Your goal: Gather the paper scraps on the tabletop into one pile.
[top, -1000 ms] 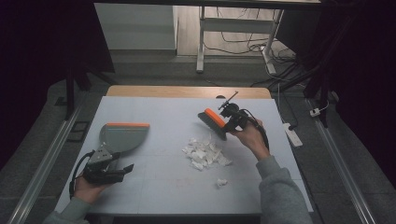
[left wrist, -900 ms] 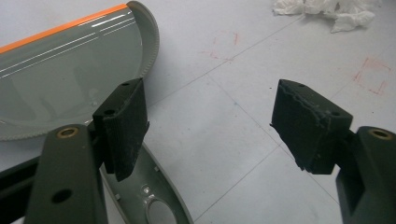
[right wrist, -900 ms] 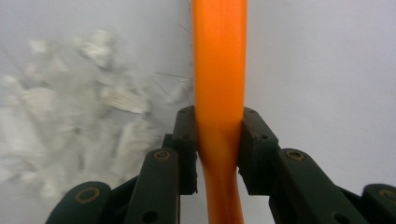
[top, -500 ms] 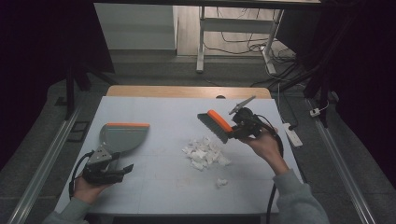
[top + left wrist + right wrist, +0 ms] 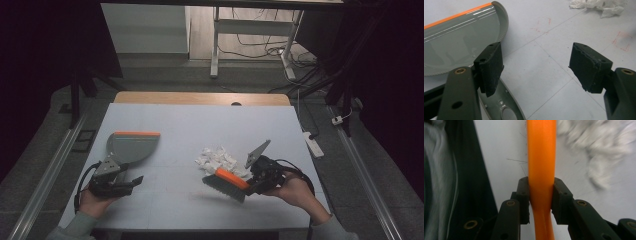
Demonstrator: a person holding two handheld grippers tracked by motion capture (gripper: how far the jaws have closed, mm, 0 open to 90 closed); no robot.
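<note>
A grey dustpan [image 5: 131,146] with an orange lip lies at the table's left; in the left gripper view the dustpan [image 5: 459,42] is just beyond the jaws and its handle [image 5: 499,105] runs beneath them. My left gripper [image 5: 134,181] [image 5: 536,67] stands open and holds nothing. A pile of white paper scraps [image 5: 219,157] [image 5: 599,6] lies mid-table. My right gripper [image 5: 251,182] [image 5: 541,192] is shut on the orange handle [image 5: 541,152] of a hand brush [image 5: 225,182], held tilted just in front of the pile, grey bristles toward me.
A white mat [image 5: 200,125] covers the table, with a wooden strip [image 5: 200,98] at the far edge. A white power strip [image 5: 314,143] lies off the right side. Blurred scraps [image 5: 599,147] show right of the brush handle.
My right gripper has carried the brush from behind and right of the scraps around to their near side, lower to the table. The left gripper has stayed put.
</note>
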